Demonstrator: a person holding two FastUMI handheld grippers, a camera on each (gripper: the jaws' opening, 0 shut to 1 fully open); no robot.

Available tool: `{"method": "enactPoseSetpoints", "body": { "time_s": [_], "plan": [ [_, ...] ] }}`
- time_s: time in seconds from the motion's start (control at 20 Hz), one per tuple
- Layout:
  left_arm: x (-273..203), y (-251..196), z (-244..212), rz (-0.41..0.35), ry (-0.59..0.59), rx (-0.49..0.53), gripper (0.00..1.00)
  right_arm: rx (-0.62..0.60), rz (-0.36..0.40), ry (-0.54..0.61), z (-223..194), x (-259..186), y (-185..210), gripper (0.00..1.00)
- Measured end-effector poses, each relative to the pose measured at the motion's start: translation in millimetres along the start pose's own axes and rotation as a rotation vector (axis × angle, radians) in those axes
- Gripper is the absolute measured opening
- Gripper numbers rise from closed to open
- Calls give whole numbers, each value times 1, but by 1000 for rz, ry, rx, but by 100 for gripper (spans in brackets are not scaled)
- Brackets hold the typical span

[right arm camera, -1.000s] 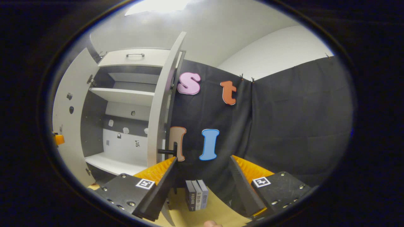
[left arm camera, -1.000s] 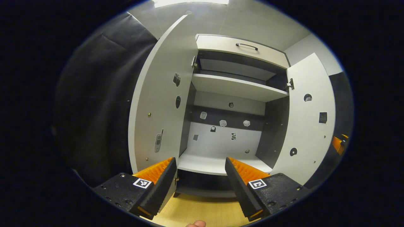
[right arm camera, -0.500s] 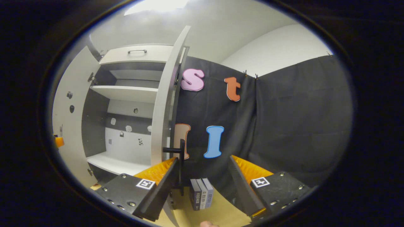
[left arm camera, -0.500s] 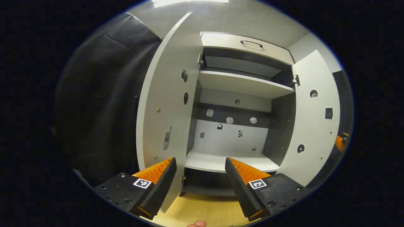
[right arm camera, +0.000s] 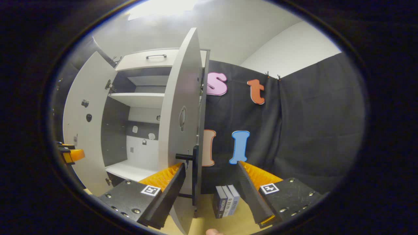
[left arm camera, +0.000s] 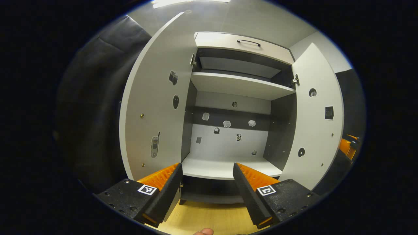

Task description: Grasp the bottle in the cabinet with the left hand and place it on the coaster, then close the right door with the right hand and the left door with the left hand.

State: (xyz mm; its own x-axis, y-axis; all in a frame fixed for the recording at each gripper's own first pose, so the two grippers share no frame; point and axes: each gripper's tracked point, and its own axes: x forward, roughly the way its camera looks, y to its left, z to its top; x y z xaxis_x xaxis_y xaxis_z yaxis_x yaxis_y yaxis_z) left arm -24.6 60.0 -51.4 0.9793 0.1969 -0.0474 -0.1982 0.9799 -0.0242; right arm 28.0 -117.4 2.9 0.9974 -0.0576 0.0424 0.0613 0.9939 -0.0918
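Right gripper (right arm camera: 209, 182) is sitting wide open and empty with the right door's (right arm camera: 181, 107) handle (right arm camera: 195, 173) between its fingers, probably lining up to swing that door closed. Left gripper (left arm camera: 206, 184) is also gaping, holding nothing, facing the cabinet (left arm camera: 235, 88) between both open doors. Shelves are looking bare; can't tell where the bottle or coaster are.

Light comes from a ceiling panel (left arm camera: 191, 2) at the top edge of both views, blown out to white glare. The cabinet (left arm camera: 228, 98) shows bright on its pale shelves and doors, with its dark side walls in shadow. The black cloth (right arm camera: 310, 130) swallows light and shows little detail. Fisheye distortion bows straight door edges toward the rims. Focus stays sharp, without motion blur.
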Motion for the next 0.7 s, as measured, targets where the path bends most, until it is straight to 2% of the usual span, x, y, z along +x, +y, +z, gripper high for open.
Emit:
{"method": "enactPoseSetpoints", "body": {
  "time_s": [0.15, 0.2, 0.5, 0.55, 0.6, 0.65, 0.7],
  "plan": [
    [-6, 7, 3, 0, -13, 19, 95, 20, 48, 4, -1, 3, 16, 95],
    [-7, 11, 3, 9, -13, 22, 95, 28, 60, 7, -2, 5, 21, 93],
    [-20, 34, 4, 67, -16, 5, 95, 62, 124, 18, -4, 13, 48, 93],
    [-22, 39, 3, 79, -17, 5, 91, 68, 133, 20, -5, 14, 52, 93],
    [-25, 44, 4, 92, -19, 5, 91, 75, 141, 22, -6, 16, 56, 93],
    [-29, 48, 5, 101, -22, 4, 95, 81, 151, 23, -6, 18, 61, 93],
    [-32, 52, 5, 110, -22, 4, 91, 83, 162, 24, -5, 19, 66, 93]
  ]
}}
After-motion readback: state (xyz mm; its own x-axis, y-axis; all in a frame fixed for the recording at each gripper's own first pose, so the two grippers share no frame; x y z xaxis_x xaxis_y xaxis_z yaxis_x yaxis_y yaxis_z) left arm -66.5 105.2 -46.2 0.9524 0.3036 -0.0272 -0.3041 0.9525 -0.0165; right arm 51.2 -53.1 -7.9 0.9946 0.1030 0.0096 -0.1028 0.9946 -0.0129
